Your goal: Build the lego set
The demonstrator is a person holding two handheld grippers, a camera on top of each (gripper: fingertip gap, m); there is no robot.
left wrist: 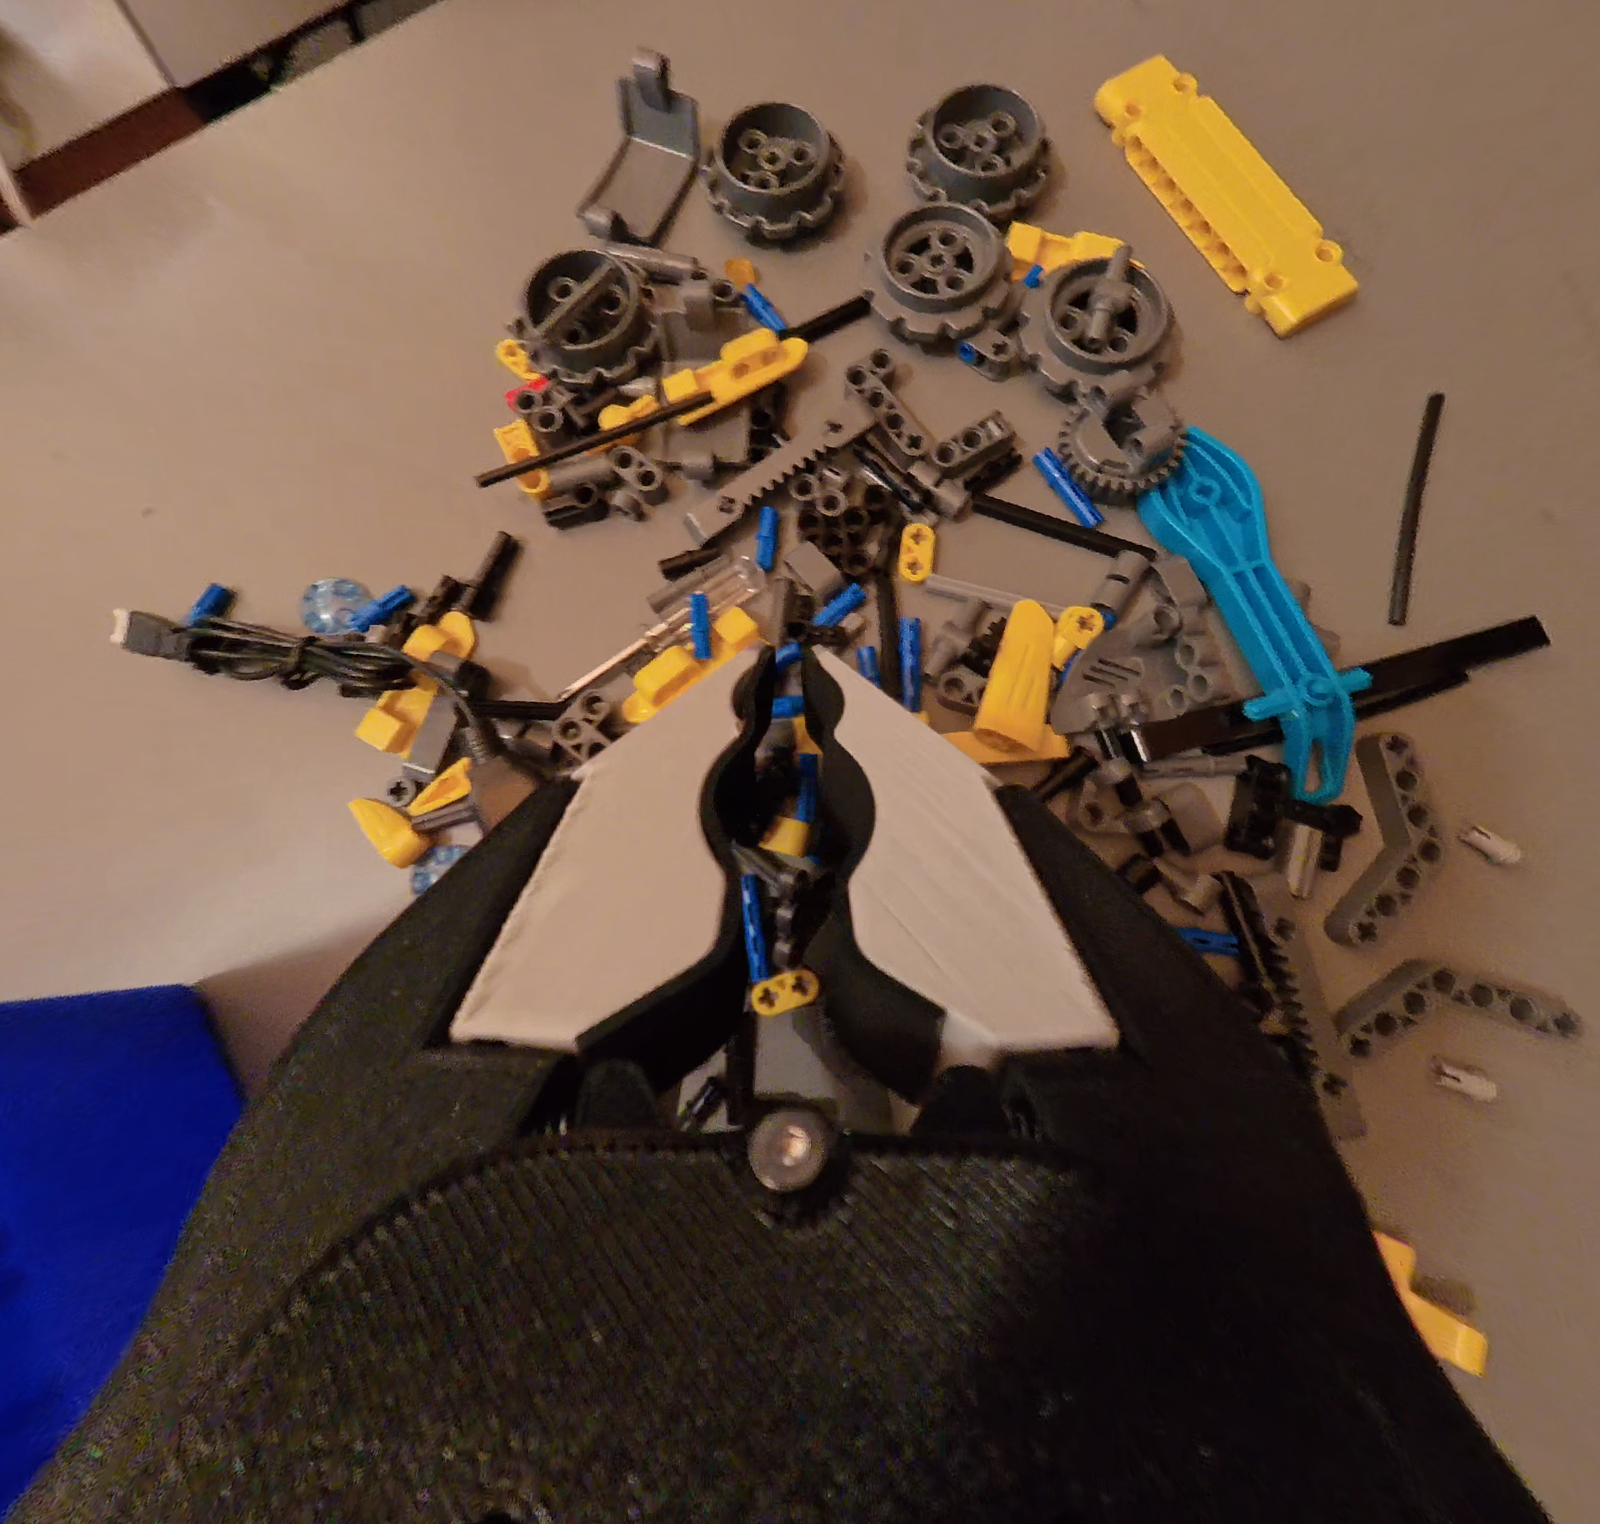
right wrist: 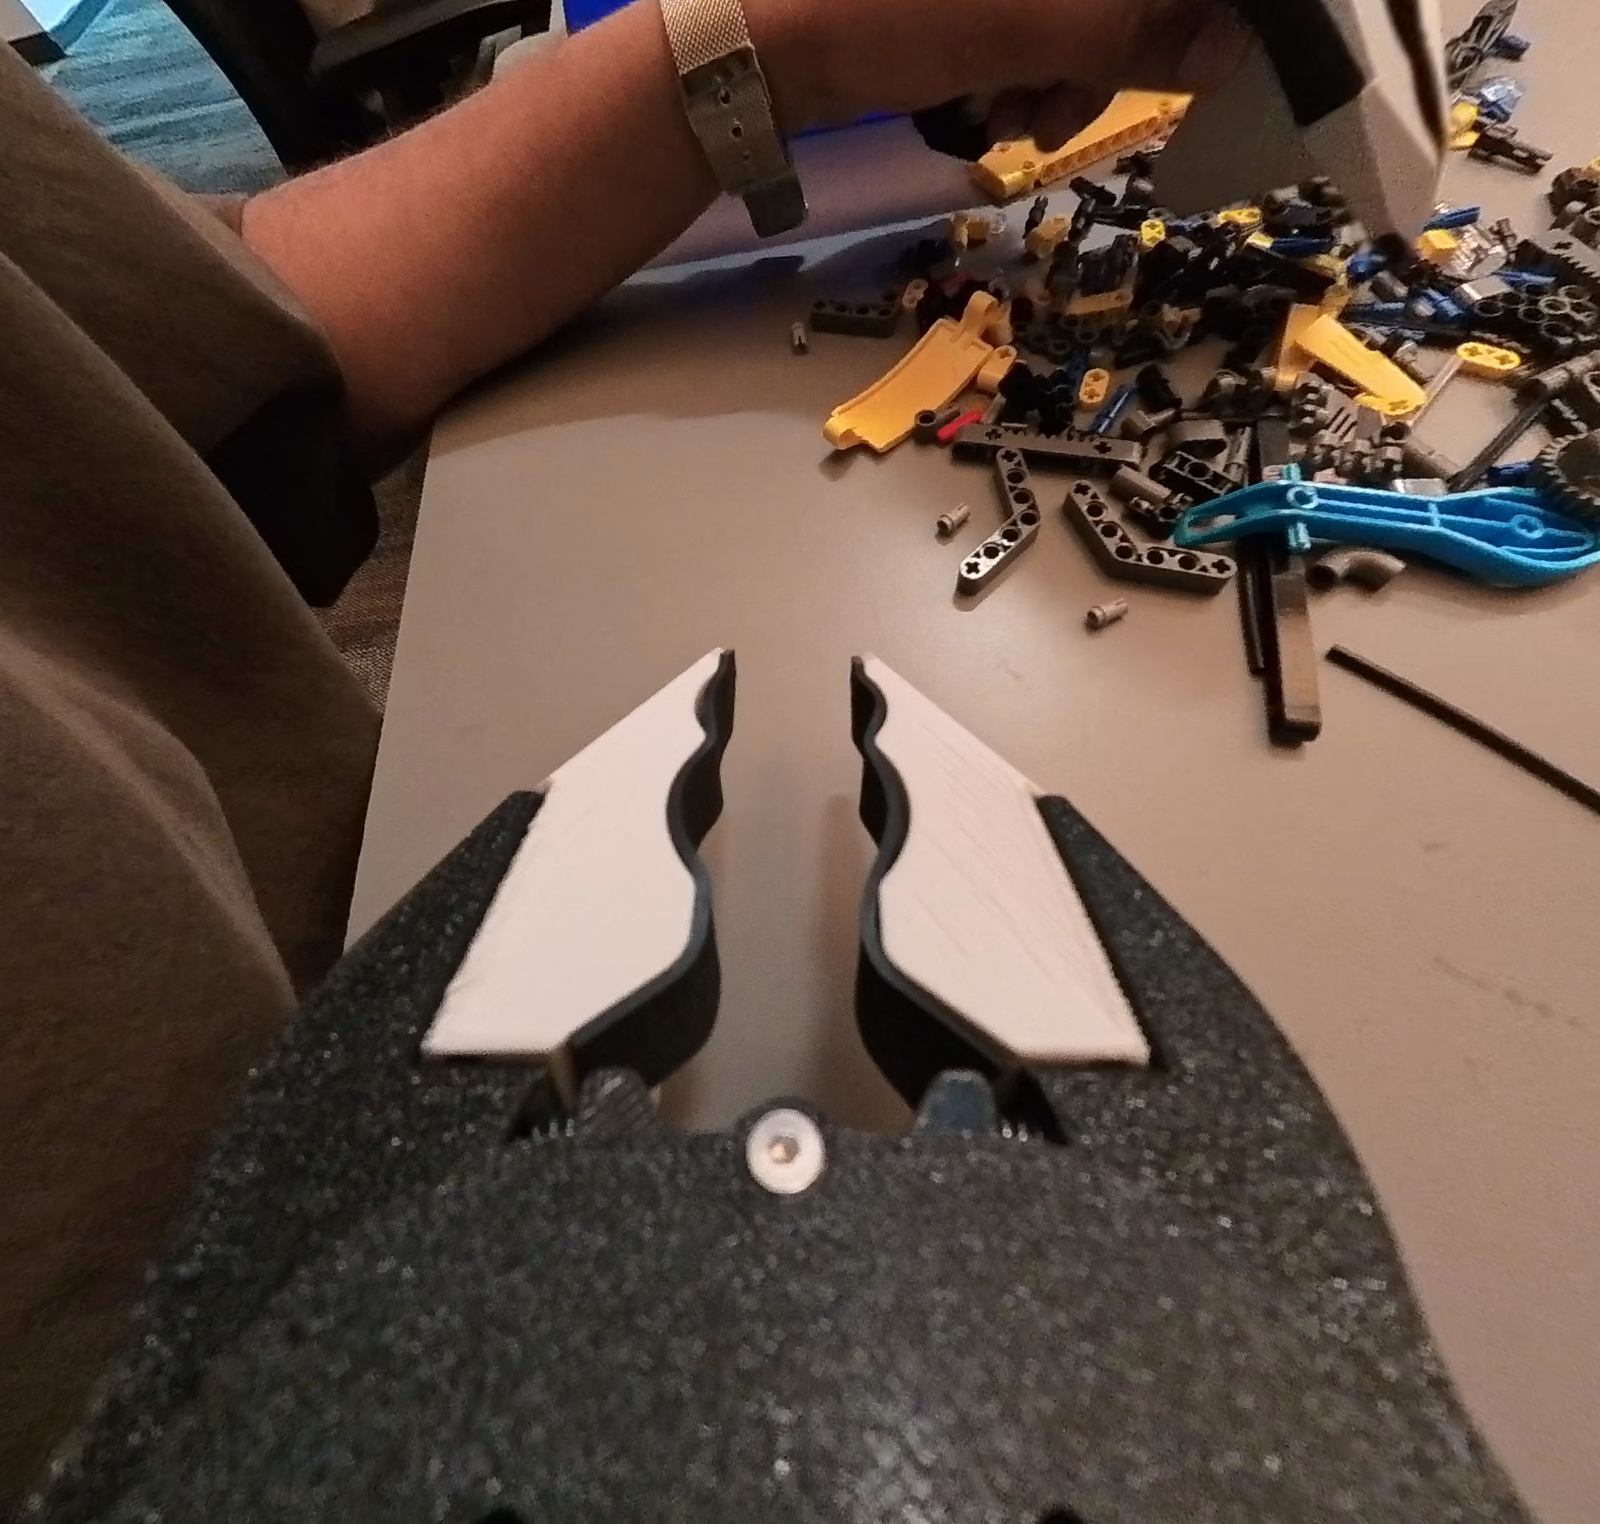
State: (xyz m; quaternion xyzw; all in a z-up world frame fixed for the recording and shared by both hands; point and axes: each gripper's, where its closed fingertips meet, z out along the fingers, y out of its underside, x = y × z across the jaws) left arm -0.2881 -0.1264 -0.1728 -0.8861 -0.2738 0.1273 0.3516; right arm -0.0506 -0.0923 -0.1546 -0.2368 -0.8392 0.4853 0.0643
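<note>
The left gripper point(left wrist: 786, 660), with white fingers lined in wavy black padding, hangs over the middle of a scattered heap of small plastic building parts point(left wrist: 866, 530) on the grey surface point(left wrist: 260, 444). Its fingertips are nearly together, leaving only a narrow gap; blue pins and a small yellow two-hole link point(left wrist: 783, 993) show through the slot between the fingers, but they seem to lie on the surface beneath, and I cannot tell whether anything is actually pinched. Just beyond the tips lie blue pins and yellow curved pieces. Farther off sit five dark grey toothed wheels point(left wrist: 773, 167), a grey curved panel point(left wrist: 645, 158) and a long yellow panel point(left wrist: 1225, 192) apart at the far right. A bright turquoise lever-shaped tool point(left wrist: 1247, 599) lies to the right across black axles, and a coiled black cable with a plug point(left wrist: 260, 647) lies to the left.

The right gripper point(right wrist: 792, 669) hovers with its fingers spread wide and nothing between them, over a bare part of the surface, well apart from the heap (which lies ahead and to its right). Nearest to it are two grey angled beams with holes point(right wrist: 1004, 521) and a thin black axle point(right wrist: 1472, 729). The person's forearm with a mesh metal watch strap point(right wrist: 727, 71) crosses the top of this view.
</note>
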